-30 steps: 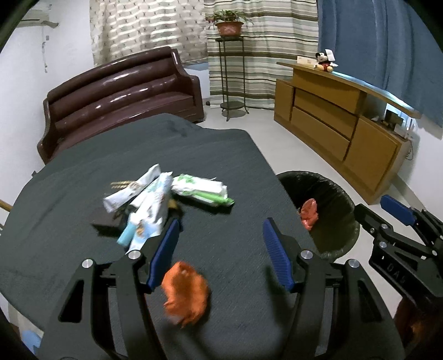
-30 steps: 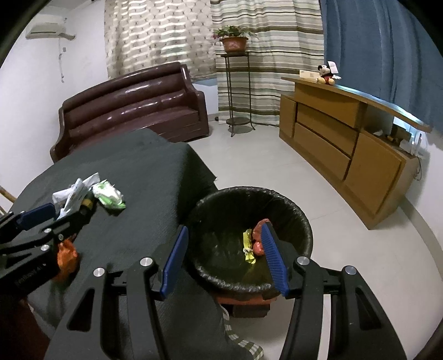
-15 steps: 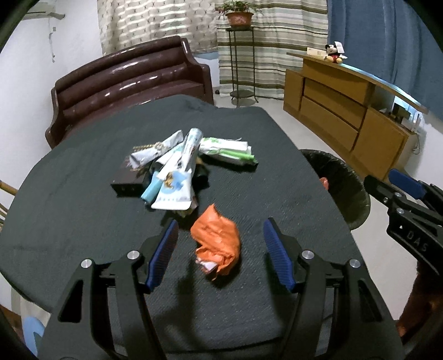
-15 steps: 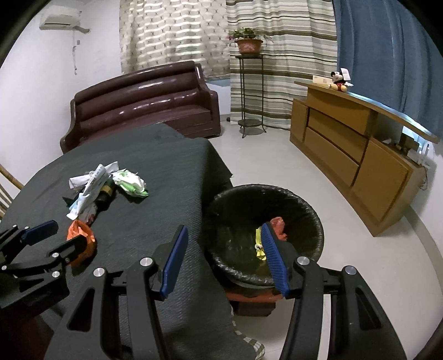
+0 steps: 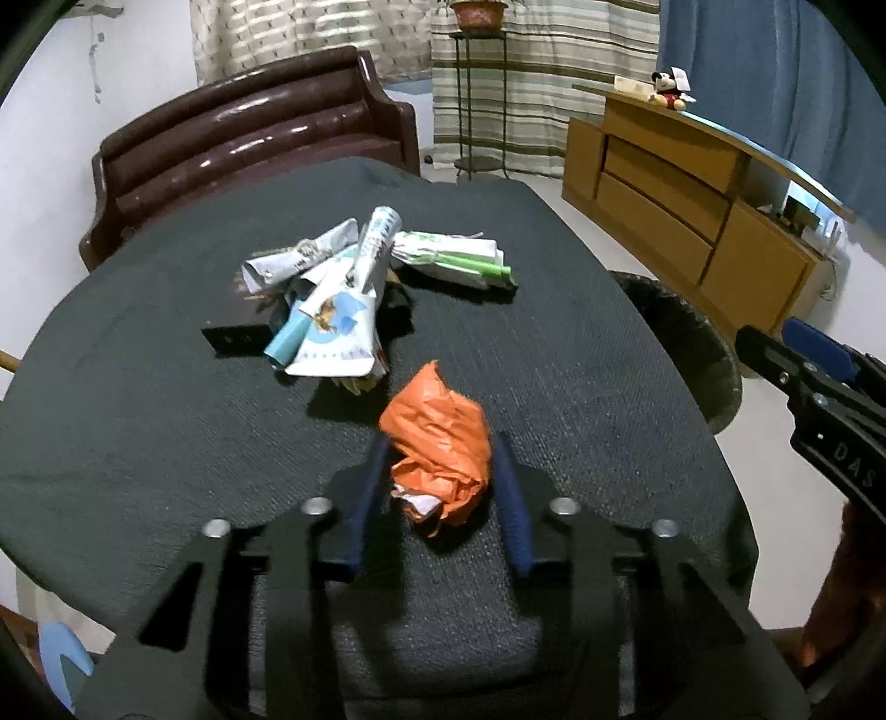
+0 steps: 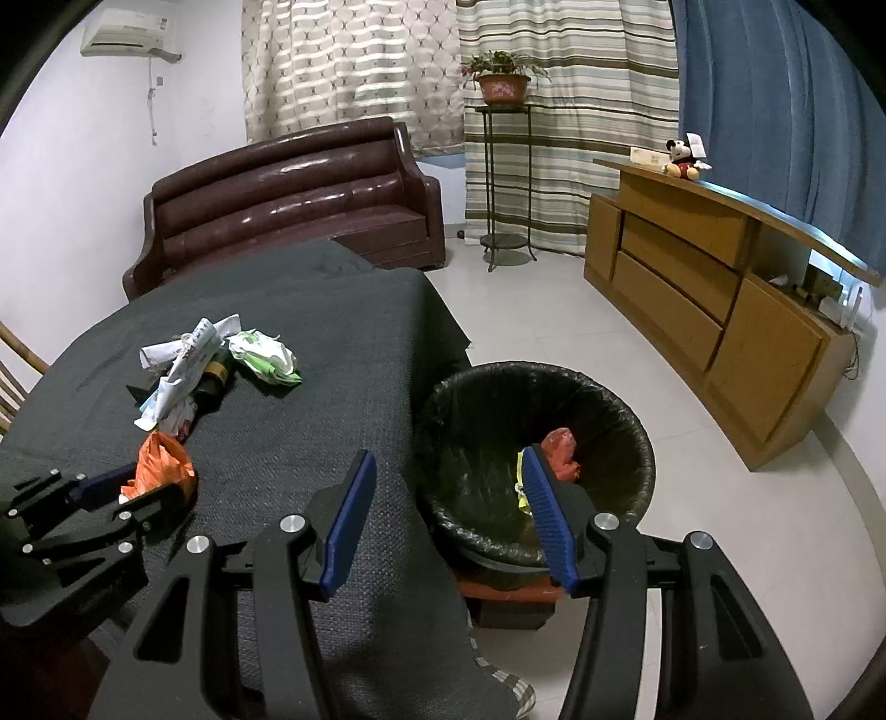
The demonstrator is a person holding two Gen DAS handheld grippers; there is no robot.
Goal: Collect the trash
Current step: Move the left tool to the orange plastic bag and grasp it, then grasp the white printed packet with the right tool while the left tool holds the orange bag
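Closing left gripper (image 5: pixel 437 487) on the orange wrapper (image 5: pixel 437 437) near the table's (image 5: pixel 138 443) edge; bin (image 6: pixel 609 410) holds two pieces, wrapper pile (image 5: pixel 354 282) remains, right gripper (image 6: pixel 448 520) spread, empty.

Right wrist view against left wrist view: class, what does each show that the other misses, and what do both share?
Only the right wrist view shows inside the black-lined bin, holding red and yellow scraps, and the wall air conditioner. Only the left wrist view shows the flat black box under the wrapper pile. Both show the crumpled orange wrapper between the left gripper fingers, which have just been closing.
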